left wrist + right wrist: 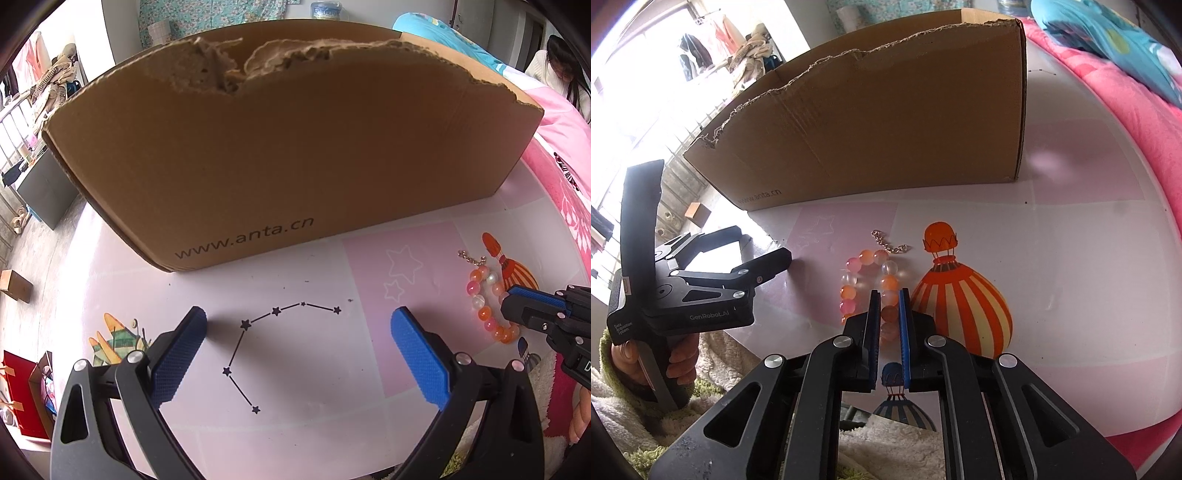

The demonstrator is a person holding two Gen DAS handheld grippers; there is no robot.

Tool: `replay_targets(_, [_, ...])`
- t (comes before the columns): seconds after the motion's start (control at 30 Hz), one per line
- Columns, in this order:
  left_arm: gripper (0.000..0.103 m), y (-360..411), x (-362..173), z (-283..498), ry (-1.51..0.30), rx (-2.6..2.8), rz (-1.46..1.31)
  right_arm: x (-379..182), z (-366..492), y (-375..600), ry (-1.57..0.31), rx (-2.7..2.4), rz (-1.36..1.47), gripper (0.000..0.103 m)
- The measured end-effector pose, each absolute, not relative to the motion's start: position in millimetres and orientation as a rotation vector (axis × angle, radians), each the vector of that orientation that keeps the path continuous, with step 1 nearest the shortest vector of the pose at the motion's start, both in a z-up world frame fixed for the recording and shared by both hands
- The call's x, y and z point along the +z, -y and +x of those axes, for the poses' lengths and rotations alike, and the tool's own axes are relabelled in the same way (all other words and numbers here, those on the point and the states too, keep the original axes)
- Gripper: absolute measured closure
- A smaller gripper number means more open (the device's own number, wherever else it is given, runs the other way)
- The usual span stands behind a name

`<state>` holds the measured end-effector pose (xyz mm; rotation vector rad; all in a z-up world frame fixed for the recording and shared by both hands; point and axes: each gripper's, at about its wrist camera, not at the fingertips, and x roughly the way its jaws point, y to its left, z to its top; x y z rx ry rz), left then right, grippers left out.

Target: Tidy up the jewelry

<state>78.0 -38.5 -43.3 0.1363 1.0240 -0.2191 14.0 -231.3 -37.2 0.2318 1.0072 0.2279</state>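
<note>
A bracelet (849, 291) of orange, pink and clear beads, with a short gold chain (891, 246), lies on the white table (1071, 295) in front of a cardboard box (886, 122). My right gripper (890, 297) is shut on the bracelet's right side, with beads pinched between its blue pads. In the left wrist view the bracelet (480, 301) lies at the right, and the right gripper (517, 301) comes onto it from the right edge. My left gripper (298, 314) stands open over the star drawing with nothing between its fingers. It shows at the left of the right wrist view (764, 247).
The open-topped cardboard box (277, 147) with a torn rim fills the back of the table (314, 424). A pink blanket (1145, 122) borders the table on the right. A hand (679, 356) holds the left gripper. A person (561, 70) sits far behind.
</note>
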Motion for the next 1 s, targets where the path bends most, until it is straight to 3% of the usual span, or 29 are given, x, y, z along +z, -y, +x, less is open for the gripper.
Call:
replay_targets(0.87, [0.005, 37.5, -42.2, 77.9, -1.026, -0.216, 0.135, -36.1, 37.0, 208.0, -0.973, 0.302, 0.231, 0.095])
replay_targets(1.0, [0.005, 37.4, -41.7, 77.5, -1.026, -0.216, 0.135, -31.5, 29.8, 213.5, -0.938, 0.311, 0.249, 0.091])
